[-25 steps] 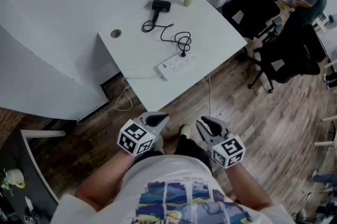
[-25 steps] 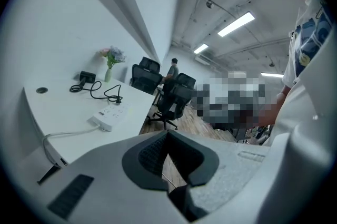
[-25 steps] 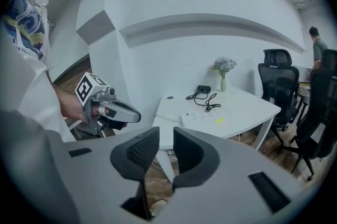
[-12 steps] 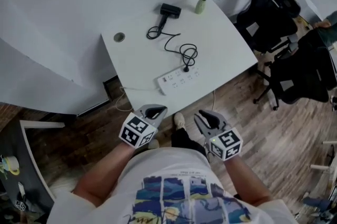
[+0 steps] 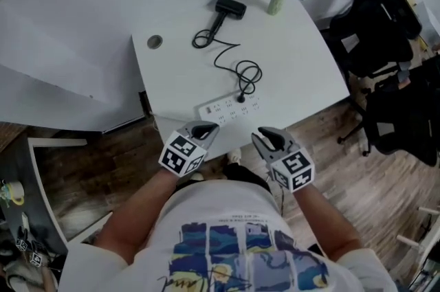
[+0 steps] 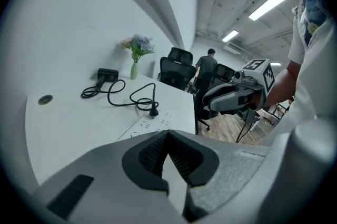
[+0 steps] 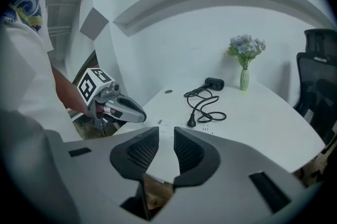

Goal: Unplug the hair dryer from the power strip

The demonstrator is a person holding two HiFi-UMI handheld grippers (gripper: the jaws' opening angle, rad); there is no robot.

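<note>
One table [image 5: 289, 43] is counted, and on it one hair dryer [image 5: 230, 7], one power strip [image 5: 230, 107], one plug [image 5: 240, 99], one vase [image 5: 276, 3] and one grommet [image 5: 155, 41]. Two grippers are counted: the left hand-held gripper [image 5: 206, 127] and the right hand-held gripper [image 5: 261, 137]. At least two office chairs [image 5: 368, 29] are seen.

Head view looks steeply down; both gripper views look low across the shared table [image 5: 289, 57].

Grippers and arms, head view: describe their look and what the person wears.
The left gripper and right gripper are alike: light grey moulded shells, black ribbed pads, and a cube of black-and-white square markers. The person wears a white short-sleeved T-shirt with a blue and yellow print; forearms bare.
</note>
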